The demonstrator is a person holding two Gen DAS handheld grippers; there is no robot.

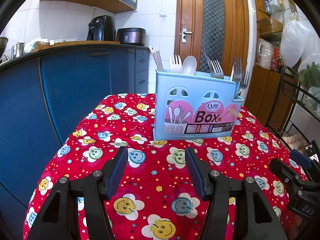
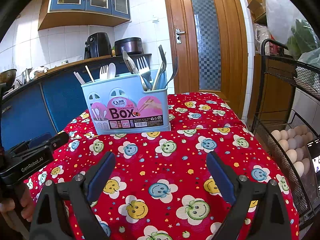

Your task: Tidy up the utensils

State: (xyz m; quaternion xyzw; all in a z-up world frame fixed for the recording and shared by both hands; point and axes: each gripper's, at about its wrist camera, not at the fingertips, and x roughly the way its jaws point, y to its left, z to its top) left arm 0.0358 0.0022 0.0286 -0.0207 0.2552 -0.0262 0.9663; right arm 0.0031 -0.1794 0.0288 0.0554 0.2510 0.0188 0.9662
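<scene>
A light blue chopsticks box stands on the red smiley tablecloth, also in the right wrist view. It holds chopsticks, a white fork, a white spoon and several metal forks; the metal forks show in the right view too. My left gripper is open and empty, in front of the box. My right gripper is open and empty, also short of the box.
A black wire rack with eggs stands right of the table. Blue cabinets with a counter, air fryer and rice cooker are at left. A wooden door is behind.
</scene>
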